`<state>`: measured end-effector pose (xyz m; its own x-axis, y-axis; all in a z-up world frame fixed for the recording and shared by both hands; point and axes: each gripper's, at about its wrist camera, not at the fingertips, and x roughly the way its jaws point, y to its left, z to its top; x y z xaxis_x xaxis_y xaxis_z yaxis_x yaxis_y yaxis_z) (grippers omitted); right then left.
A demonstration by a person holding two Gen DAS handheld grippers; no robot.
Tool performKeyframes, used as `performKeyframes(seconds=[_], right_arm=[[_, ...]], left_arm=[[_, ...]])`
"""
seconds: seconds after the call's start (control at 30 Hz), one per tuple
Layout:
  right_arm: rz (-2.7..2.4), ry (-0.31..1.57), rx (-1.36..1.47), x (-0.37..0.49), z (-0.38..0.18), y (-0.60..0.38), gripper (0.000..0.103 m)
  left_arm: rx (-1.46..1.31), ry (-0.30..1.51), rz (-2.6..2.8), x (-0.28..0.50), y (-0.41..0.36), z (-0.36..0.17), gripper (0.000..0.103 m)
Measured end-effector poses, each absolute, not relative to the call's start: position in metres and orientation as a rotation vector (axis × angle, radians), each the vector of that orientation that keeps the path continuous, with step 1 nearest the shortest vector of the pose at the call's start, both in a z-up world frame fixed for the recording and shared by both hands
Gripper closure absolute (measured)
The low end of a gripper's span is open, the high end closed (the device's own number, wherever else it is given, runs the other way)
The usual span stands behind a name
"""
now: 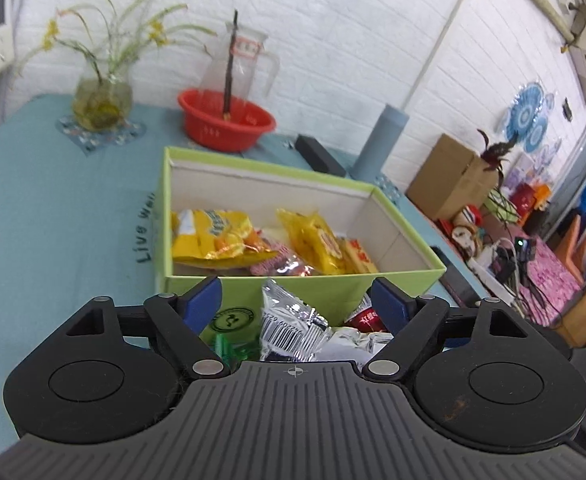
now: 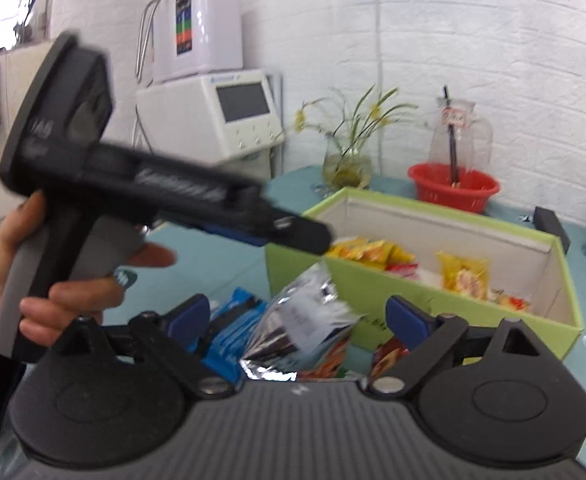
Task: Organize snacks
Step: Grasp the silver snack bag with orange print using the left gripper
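A green cardboard box (image 1: 293, 292) stands open on the teal tablecloth and holds several yellow and red snack packets (image 1: 309, 236). In front of it lies a loose pile of snacks, topped by a silver foil packet (image 1: 289, 320). My left gripper (image 1: 297, 296) is open just above that pile, fingers either side of the silver packet, not gripping it. In the right wrist view the left gripper (image 2: 293, 236) hovers over the box's (image 2: 565, 320) near corner. My right gripper (image 2: 297, 316) is open and empty above the silver packet (image 2: 301, 328) and a blue packet (image 2: 229, 328).
A red basin (image 1: 225, 120) with a glass jug (image 1: 241, 64) and a glass vase of yellow flowers (image 1: 101, 100) stand at the back of the table. A black box (image 1: 319, 154) and grey cylinder (image 1: 381, 140) lie behind the green box. Cluttered shelves are at the right.
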<state>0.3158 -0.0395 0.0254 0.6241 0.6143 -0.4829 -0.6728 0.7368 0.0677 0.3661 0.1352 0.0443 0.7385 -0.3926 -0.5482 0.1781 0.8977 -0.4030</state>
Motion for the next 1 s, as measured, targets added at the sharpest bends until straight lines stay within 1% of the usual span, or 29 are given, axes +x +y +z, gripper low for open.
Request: performKeyframes(seconds=[0.07, 0.1, 0.13, 0.17, 0.2, 0.33, 0.47, 0.5, 0.57, 0.63, 0.73, 0.87, 1.0], right_arm=[[0.740, 0.545, -0.105, 0.325, 0.020, -0.033, 0.009], [0.752, 0.557, -0.090, 0.327, 0.018, -0.031, 0.010], [0.764, 0.562, -0.076, 0.326, 0.018, -0.030, 0.009], [0.773, 0.556, -0.071, 0.321, 0.020, -0.029, 0.008], [0.788, 0.547, -0.070, 0.316, 0.023, -0.029, 0.008], [0.860, 0.538, -0.067, 0.290, 0.028, -0.023, 0.009], [0.914, 0.528, -0.054, 0.253, 0.024, -0.019, 0.009], [0.929, 0.527, -0.038, 0.244, 0.024, -0.020, 0.009], [0.959, 0.543, -0.007, 0.228, 0.022, -0.019, 0.009], [0.973, 0.567, 0.018, 0.215, 0.017, -0.019, 0.008], [0.947, 0.603, 0.060, 0.201, 0.008, -0.023, 0.008], [0.895, 0.653, 0.102, 0.201, -0.003, -0.027, 0.006], [0.872, 0.685, 0.089, 0.203, -0.015, -0.021, 0.005]], left_arm=[[-0.359, 0.740, -0.326, 0.380, 0.136, 0.035, 0.041], [-0.366, 0.758, -0.350, 0.382, 0.136, 0.031, 0.047], [-0.374, 0.777, -0.358, 0.381, 0.137, 0.028, 0.050], [-0.376, 0.784, -0.364, 0.376, 0.138, 0.025, 0.052], [-0.377, 0.779, -0.363, 0.371, 0.140, 0.025, 0.052], [-0.387, 0.743, -0.346, 0.333, 0.154, 0.026, 0.048], [-0.419, 0.715, -0.324, 0.280, 0.171, 0.028, 0.046], [-0.427, 0.708, -0.318, 0.267, 0.174, 0.028, 0.043], [-0.437, 0.699, -0.293, 0.240, 0.179, 0.027, 0.041], [-0.447, 0.681, -0.247, 0.216, 0.186, 0.028, 0.041], [-0.465, 0.626, -0.198, 0.189, 0.200, 0.033, 0.036], [-0.467, 0.613, -0.155, 0.192, 0.213, 0.032, 0.035], [-0.487, 0.682, -0.219, 0.229, 0.213, 0.015, 0.037]])
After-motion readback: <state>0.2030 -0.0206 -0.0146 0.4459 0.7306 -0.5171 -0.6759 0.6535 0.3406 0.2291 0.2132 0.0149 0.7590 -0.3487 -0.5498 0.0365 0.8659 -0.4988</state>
